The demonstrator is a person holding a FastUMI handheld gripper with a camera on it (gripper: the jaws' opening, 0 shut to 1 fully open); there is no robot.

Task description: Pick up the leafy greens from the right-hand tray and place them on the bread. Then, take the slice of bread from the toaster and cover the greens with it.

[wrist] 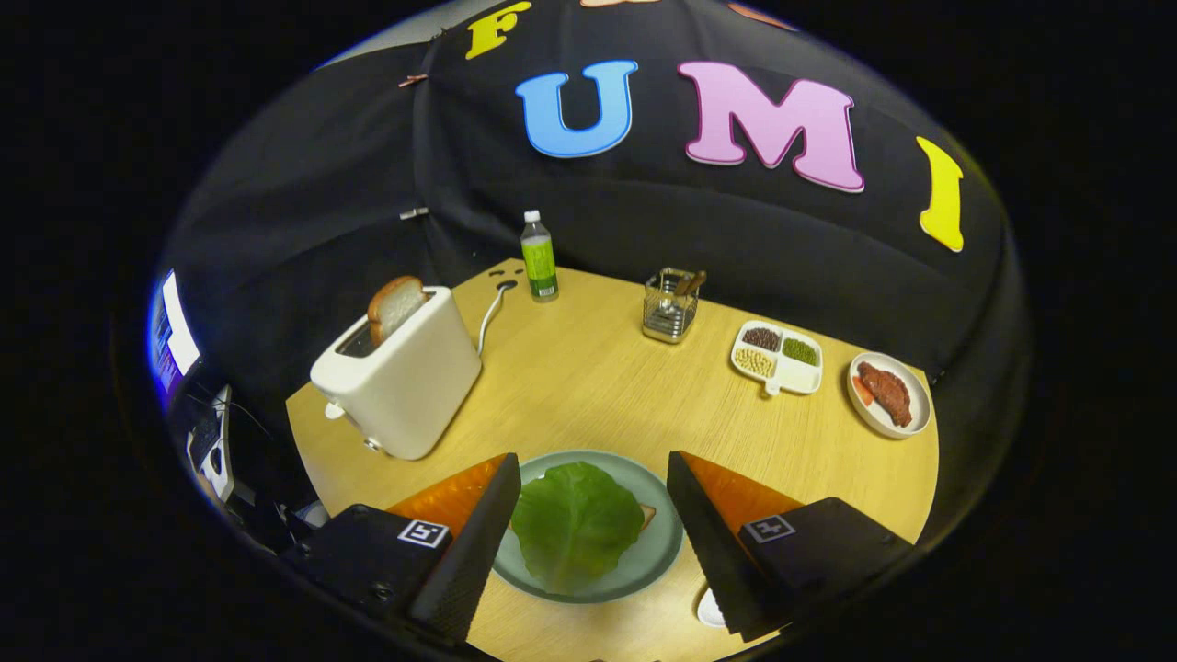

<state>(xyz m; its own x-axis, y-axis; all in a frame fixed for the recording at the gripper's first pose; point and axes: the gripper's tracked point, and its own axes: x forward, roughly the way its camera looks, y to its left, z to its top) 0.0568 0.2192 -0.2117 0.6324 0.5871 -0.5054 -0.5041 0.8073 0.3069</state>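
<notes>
A green leaf of leafy greens [575,522] lies on a slice of bread [648,515], of which only a corner shows, on a grey-green plate [657,552]. My gripper [593,469] hangs above the plate, open, its fingers spread to either side of the leaf and touching nothing. Beyond the left finger stands a white toaster [405,379] with a slice of bread [395,306] sticking up from its slot.
At the back of the wooden table [588,386] stand a green-labelled bottle [539,257] and a wire holder [669,305]. To the right lie a divided white dish of beans [777,358] and a white plate with meat [888,393]. A white rim [710,610] shows by the right finger.
</notes>
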